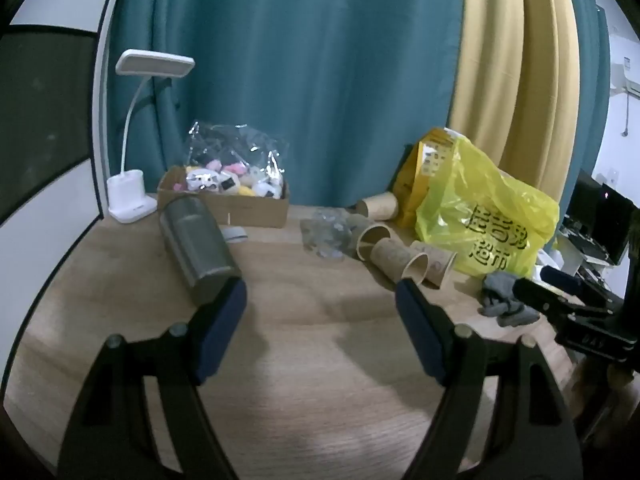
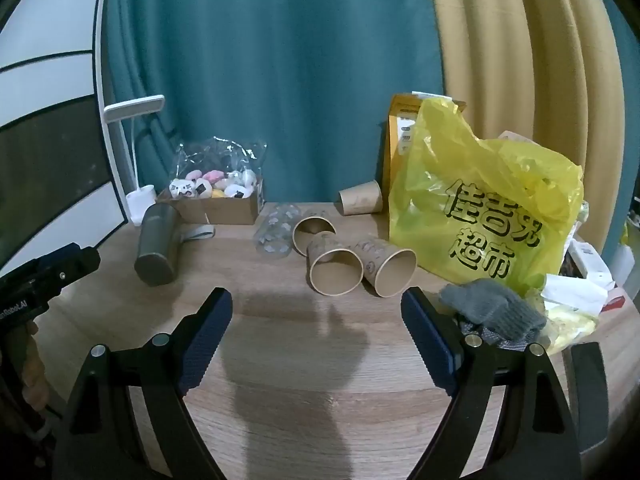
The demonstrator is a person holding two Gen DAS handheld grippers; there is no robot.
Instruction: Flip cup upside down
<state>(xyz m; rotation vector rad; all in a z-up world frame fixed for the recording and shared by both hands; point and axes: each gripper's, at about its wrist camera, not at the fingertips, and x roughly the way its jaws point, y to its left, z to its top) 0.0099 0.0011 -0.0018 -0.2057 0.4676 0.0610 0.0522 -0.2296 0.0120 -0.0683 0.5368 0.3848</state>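
Note:
Several brown paper cups lie on their sides on the wooden table [image 2: 288,344]. In the right wrist view the nearest cup [image 2: 334,266] points its mouth at me, with a second cup [image 2: 386,266] to its right, a third [image 2: 312,230] behind and another [image 2: 360,199] further back. The cups also show in the left wrist view [image 1: 394,256]. A grey-green metal tumbler [image 1: 196,240] lies on its side at the left, also in the right wrist view [image 2: 157,244]. My left gripper [image 1: 320,292] is open and empty. My right gripper [image 2: 316,300] is open and empty, just short of the cups.
A yellow plastic bag [image 2: 480,216] stands at the right, with a grey glove [image 2: 492,308] in front. A cardboard box of small toys [image 2: 216,200], a white desk lamp [image 1: 132,196] and crumpled clear plastic [image 2: 276,230] sit at the back. Curtains hang behind.

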